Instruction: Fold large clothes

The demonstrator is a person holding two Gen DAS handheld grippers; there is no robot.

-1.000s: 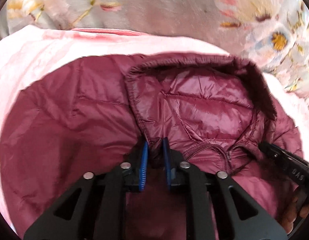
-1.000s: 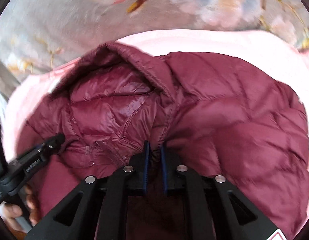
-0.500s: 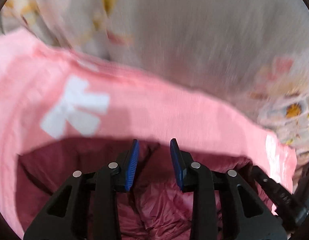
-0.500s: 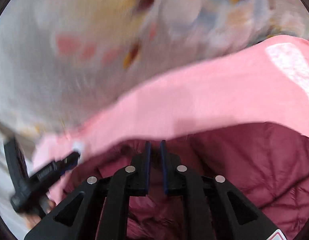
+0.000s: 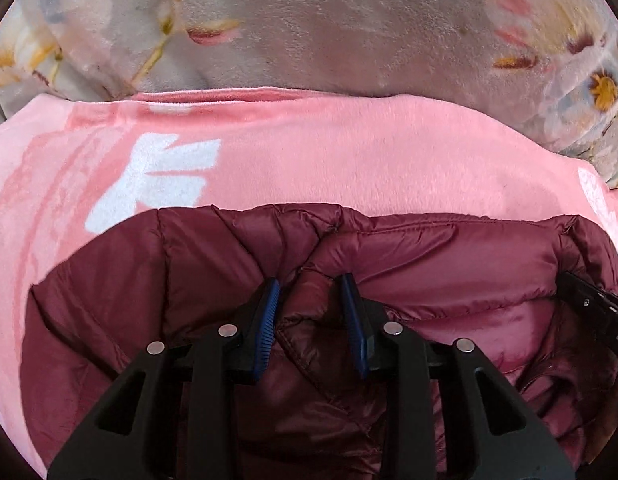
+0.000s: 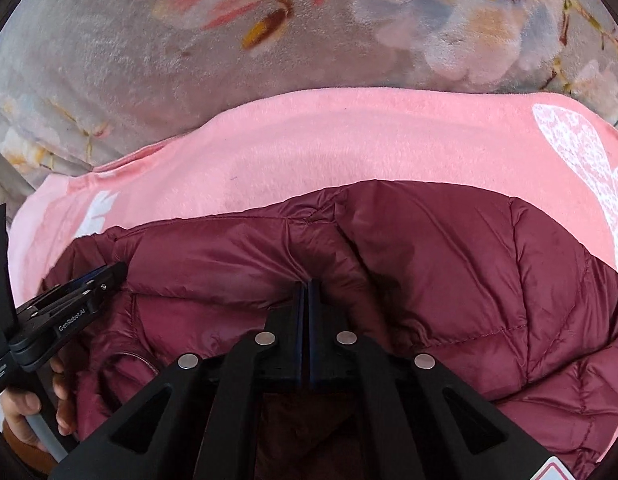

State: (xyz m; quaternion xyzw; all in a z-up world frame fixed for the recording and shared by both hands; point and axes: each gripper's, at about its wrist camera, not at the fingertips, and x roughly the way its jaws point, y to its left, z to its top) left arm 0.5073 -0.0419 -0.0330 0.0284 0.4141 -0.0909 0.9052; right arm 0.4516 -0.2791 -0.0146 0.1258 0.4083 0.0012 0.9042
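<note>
A maroon quilted puffer jacket (image 5: 429, 264) lies on a pink blanket (image 5: 349, 152), its hood folded down over the body so a straight folded edge faces away. My left gripper (image 5: 311, 280) is open, with a ridge of jacket fabric loose between its blue pads. My right gripper (image 6: 305, 286) is shut on the jacket (image 6: 469, 280) at the fold. The right gripper's tip shows at the right edge of the left wrist view (image 5: 593, 312). The left gripper and the hand holding it show at the left of the right wrist view (image 6: 69, 308).
The pink blanket (image 6: 349, 140) has white printed shapes (image 5: 157, 176). Beyond it lies a grey fleece cover with flower print (image 5: 349, 28), also in the right wrist view (image 6: 229, 40).
The hood was carried forward and folded down onto the jacket body. My left gripper opened and let go of the fabric. My right gripper stayed shut on it.
</note>
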